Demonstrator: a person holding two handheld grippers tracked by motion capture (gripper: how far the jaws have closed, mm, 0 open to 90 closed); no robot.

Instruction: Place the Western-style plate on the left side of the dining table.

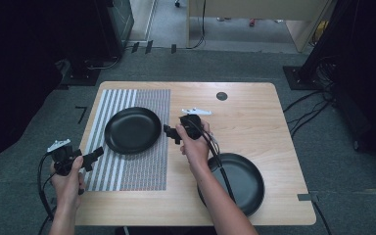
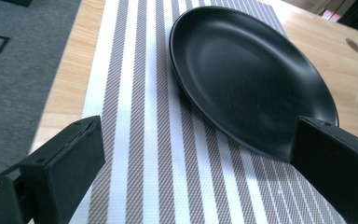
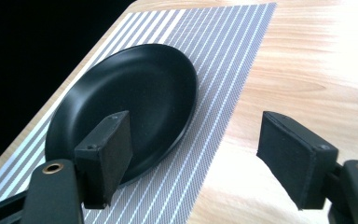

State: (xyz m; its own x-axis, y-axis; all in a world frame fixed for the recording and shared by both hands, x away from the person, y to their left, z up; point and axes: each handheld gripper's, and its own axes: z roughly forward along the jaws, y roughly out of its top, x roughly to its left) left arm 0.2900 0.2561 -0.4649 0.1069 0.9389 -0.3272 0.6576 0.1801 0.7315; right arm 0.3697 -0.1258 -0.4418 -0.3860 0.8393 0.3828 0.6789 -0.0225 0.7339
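Observation:
A black plate (image 1: pixel 132 129) lies on the striped placemat (image 1: pixel 142 169) at the table's left half. A second black plate (image 1: pixel 247 183) lies near the front right edge, partly under the right forearm. My left gripper (image 1: pixel 95 155) hovers at the mat's front left corner, pointing toward the first plate, open with nothing between its jaws. In the left gripper view the plate (image 2: pixel 247 74) lies ahead of my left gripper (image 2: pixel 198 140). My right gripper (image 1: pixel 169 132) hangs just right of that plate, open and holding nothing; its own view has the plate (image 3: pixel 135 98) behind my right gripper (image 3: pixel 198 135).
The wooden table (image 1: pixel 254 112) has a round dark grommet (image 1: pixel 222 96) at the back. Grey carpet surrounds it, with stands and cables at the left and right sides. A cable trails from each gripper toward the front edge.

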